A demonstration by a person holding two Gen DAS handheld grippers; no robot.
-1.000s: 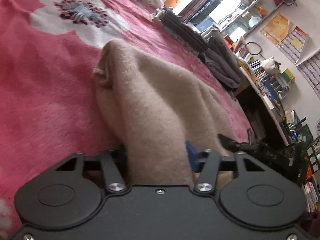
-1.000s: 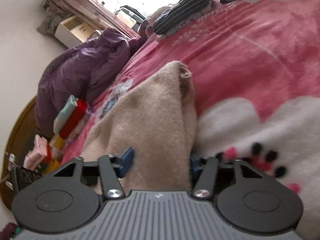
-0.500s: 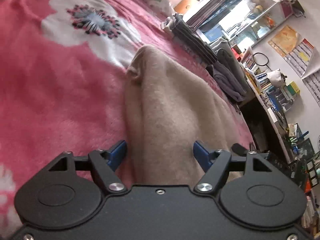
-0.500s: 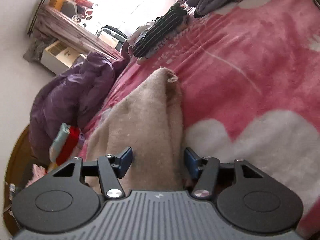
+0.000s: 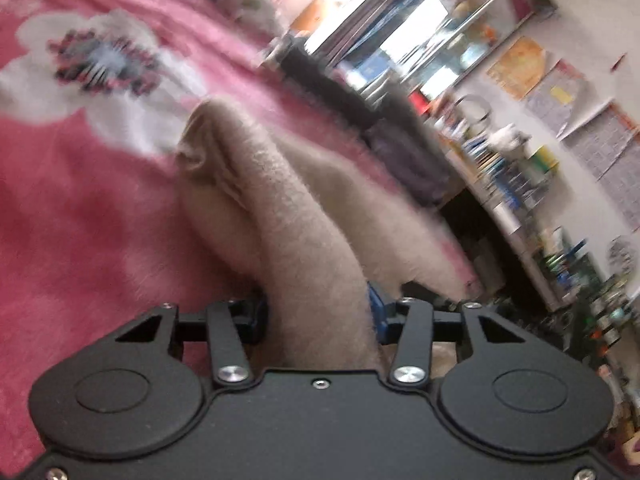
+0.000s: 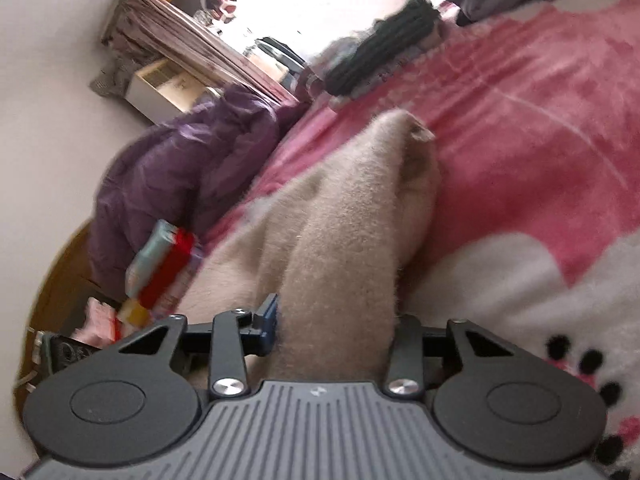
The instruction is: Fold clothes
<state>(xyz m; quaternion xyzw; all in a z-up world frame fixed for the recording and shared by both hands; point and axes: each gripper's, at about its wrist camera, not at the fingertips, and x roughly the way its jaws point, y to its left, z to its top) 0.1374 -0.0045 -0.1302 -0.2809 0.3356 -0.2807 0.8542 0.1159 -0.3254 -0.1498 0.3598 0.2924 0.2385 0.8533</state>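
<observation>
Pinching a ridge of the beige garment (image 5: 304, 240), the left gripper (image 5: 318, 312) has its jaws clamped on the fuzzy cloth, which rises off the pink flowered blanket (image 5: 80, 208) on the bed. The right gripper (image 6: 336, 324) grips another fold of the same garment (image 6: 352, 232), jaws closed against it. Beyond lie a purple jacket (image 6: 180, 168) and a pile of dark folded clothes (image 6: 384, 40). Cluttered shelves (image 5: 520, 184) stand beside the bed, blurred.
</observation>
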